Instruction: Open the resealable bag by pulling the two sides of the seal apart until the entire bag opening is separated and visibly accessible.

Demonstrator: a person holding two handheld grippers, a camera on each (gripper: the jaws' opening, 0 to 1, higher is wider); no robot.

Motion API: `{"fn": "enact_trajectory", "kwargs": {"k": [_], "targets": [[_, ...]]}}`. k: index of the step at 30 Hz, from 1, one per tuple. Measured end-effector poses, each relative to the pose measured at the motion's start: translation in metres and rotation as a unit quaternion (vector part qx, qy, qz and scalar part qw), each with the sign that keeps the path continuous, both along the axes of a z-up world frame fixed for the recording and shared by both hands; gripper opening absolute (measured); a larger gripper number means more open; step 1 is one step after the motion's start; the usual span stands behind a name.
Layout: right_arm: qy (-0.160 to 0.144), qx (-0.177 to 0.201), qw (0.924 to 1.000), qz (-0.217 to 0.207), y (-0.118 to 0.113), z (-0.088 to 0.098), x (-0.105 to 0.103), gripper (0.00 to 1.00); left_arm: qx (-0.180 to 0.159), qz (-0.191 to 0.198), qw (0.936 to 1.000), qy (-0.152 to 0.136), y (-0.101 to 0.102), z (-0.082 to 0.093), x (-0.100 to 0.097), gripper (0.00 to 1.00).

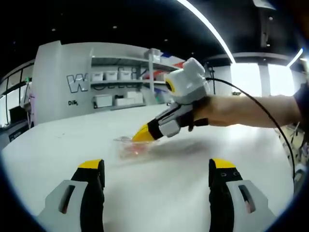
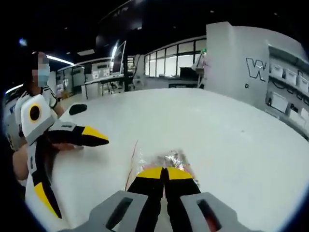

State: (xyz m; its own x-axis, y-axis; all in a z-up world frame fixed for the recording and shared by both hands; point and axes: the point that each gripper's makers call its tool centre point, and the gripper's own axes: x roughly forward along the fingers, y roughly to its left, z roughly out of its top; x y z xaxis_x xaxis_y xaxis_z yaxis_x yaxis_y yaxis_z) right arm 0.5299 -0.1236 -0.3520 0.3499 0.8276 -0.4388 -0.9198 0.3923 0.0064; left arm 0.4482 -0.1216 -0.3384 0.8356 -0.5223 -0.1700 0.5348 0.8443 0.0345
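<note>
While the left gripper (image 1: 157,176) is hovering wide open and gripping nothing above the white table (image 1: 58,150), the right gripper (image 2: 165,172) is pinching its jaws together on the clear resealable bag (image 2: 166,157) lying flat there.

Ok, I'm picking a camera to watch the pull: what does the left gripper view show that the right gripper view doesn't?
Left gripper view: the left gripper with jaws wide open, and a hand holding the right gripper. Right gripper view: the right gripper's jaws shut on the near edge of the bag, plus a dark object farther back. Both: the bag lying on the white table.
</note>
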Motion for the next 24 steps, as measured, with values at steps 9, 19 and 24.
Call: {"fn": "enact_trajectory", "kwargs": {"k": [9,19,24], "targets": [[0.032,0.029,0.9990,-0.015,-0.0009,0.0005,-0.0031,0.00,0.000,0.000,1.0000,0.000,0.0006,-0.0005,0.0002,0.88],[0.062,0.050,0.9965,-0.026,-0.0027,0.0010,-0.0078,0.00,-0.001,0.001,1.0000,0.000,0.0013,-0.0011,0.0007,0.88],[0.071,0.057,0.9954,-0.028,-0.0033,0.0012,-0.0099,0.00,-0.001,0.002,1.0000,0.000,0.0013,-0.0011,0.0005,0.88]]}}
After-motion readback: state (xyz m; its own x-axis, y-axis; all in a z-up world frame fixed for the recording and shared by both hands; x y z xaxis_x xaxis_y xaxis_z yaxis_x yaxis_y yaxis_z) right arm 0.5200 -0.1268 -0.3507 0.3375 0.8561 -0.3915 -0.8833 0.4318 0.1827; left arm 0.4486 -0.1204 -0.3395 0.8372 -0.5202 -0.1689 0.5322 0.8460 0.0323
